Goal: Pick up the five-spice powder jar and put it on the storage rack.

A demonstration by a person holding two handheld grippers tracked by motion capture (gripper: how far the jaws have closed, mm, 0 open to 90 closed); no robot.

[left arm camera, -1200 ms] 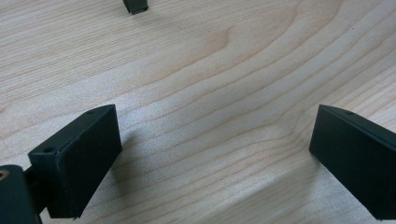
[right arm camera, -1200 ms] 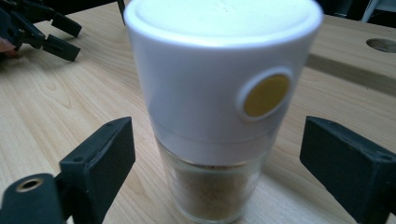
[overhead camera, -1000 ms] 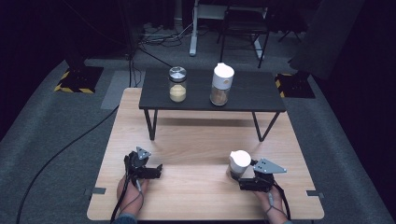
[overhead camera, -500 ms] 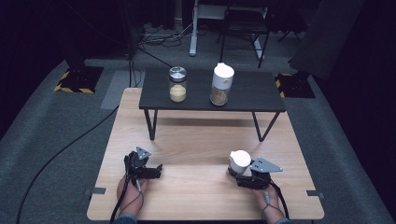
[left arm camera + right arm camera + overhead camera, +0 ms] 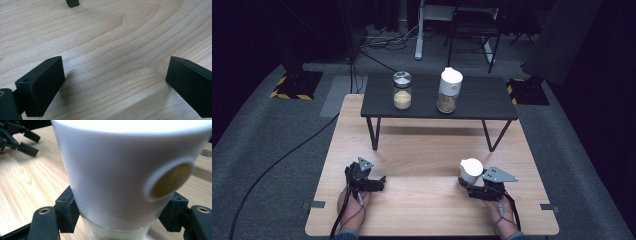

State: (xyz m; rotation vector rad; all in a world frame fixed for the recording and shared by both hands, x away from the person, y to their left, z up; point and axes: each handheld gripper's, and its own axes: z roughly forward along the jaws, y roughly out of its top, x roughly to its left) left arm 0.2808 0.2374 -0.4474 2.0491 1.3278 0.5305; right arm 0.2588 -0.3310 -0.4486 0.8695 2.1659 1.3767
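Right gripper view: jaws pinch white-lidded jar (image 5: 130, 170), unlabelled | left gripper (image 5: 373, 183) jaws spread

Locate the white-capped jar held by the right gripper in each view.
High view: white-capped jar at lower right on the wooden table, in the right gripper.
Left gripper view: not in it.
Right gripper view: jar close up, centre, between the jaws.
Shared landmark: the light wood grain.

We saw a dim room with light falling from above onto the pale wooden table (image 5: 427, 150) — the floor around it stayed dark. Up close, the white jar lid (image 5: 130, 165) glared and blurred — soft shadows lay under the black jaws.
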